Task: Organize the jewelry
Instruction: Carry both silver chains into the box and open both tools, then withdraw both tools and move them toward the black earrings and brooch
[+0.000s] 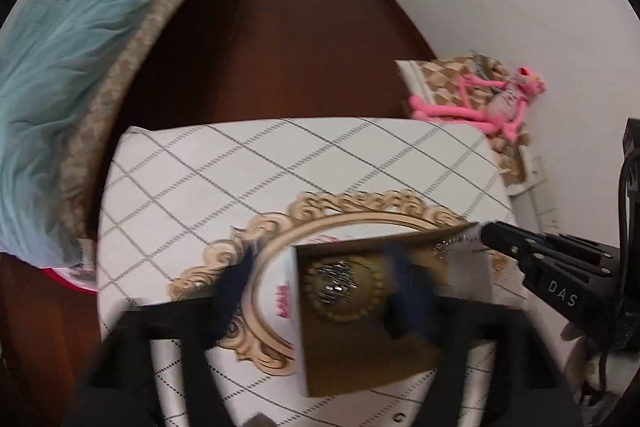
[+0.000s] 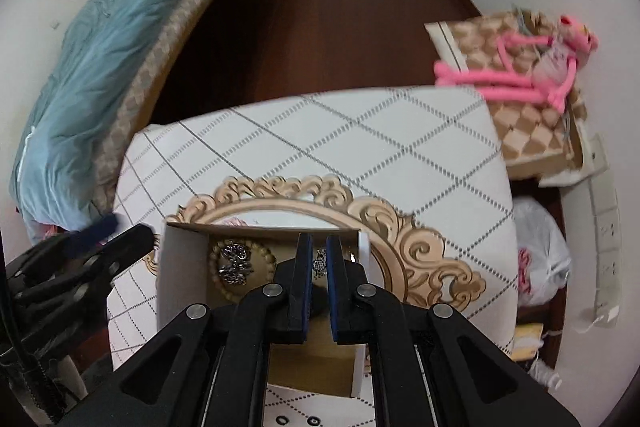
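A small open cardboard box (image 2: pixel 182 267) with a tan inside stands on an ornate gold-framed oval mirror (image 2: pixel 404 239) on the quilted white table. In it lie a beaded bracelet (image 2: pixel 218 279) and a silver jewel piece (image 2: pixel 236 263). My right gripper (image 2: pixel 319 255) hangs over the box with its fingers a narrow gap apart, a small silver pendant (image 2: pixel 319 264) between them. In the left wrist view the box (image 1: pixel 360 359), the bracelet (image 1: pixel 372 307) and the silver piece (image 1: pixel 334 279) show, with the right gripper's fingers (image 1: pixel 504 239) at the box's right rim. My left gripper (image 1: pixel 320 291) is blurred, its fingers either side of the box's left wall.
The table (image 2: pixel 400 147) has a diamond-stitched white cover. A bed with a blue fluffy blanket (image 2: pixel 100 67) is at the left. A pink plush toy (image 2: pixel 540 67) lies on a checkered box at the right. A white plastic bag (image 2: pixel 540 255) sits below it. Dark wood floor lies beyond.
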The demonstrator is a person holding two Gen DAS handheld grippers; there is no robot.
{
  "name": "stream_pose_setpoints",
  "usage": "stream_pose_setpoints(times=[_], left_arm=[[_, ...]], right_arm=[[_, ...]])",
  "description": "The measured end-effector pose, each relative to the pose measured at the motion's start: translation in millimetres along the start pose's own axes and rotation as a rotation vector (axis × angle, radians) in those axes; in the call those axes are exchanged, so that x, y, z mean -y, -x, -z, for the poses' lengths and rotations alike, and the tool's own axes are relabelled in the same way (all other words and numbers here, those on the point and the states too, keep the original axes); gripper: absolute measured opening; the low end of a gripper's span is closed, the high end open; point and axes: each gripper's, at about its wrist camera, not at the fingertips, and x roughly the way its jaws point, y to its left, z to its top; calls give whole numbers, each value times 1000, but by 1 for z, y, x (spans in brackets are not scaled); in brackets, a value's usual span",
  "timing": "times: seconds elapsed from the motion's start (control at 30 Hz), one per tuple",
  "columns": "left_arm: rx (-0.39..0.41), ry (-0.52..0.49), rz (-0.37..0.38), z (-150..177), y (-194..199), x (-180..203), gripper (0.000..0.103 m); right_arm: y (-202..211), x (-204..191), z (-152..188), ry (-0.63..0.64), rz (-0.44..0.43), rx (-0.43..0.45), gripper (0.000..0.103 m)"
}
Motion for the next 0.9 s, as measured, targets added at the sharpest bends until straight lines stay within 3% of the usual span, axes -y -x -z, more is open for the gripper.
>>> stream_pose_setpoints(times=[0.03,0.1,0.13,0.33,0.4,0.47,0.67,0.9], left_arm=[[11,3,-5,1,1,-2,80],[8,9,-24,5,1,-7,80],[8,11,-35,5,0,-10,80],[39,36,-92,21,6,-21,97],[48,40,-119,29,7,-22,102],[55,36,-149,38,8,-22,102],[32,36,-166,61,8,-22,102],[27,15,-185,79,19,-19,102]], right_arm=[[-1,1,1,-2,7,-2,12],[-2,4,2,-10,16,-7,40],[-1,5,3,-14,14,-6,47],[13,2,14,12,79,27,54],[16,-2,23,29,114,30,79],[16,-5,33,41,155,35,91],[5,-13,66,66,196,7,99],[12,-19,85,67,208,25,99]])
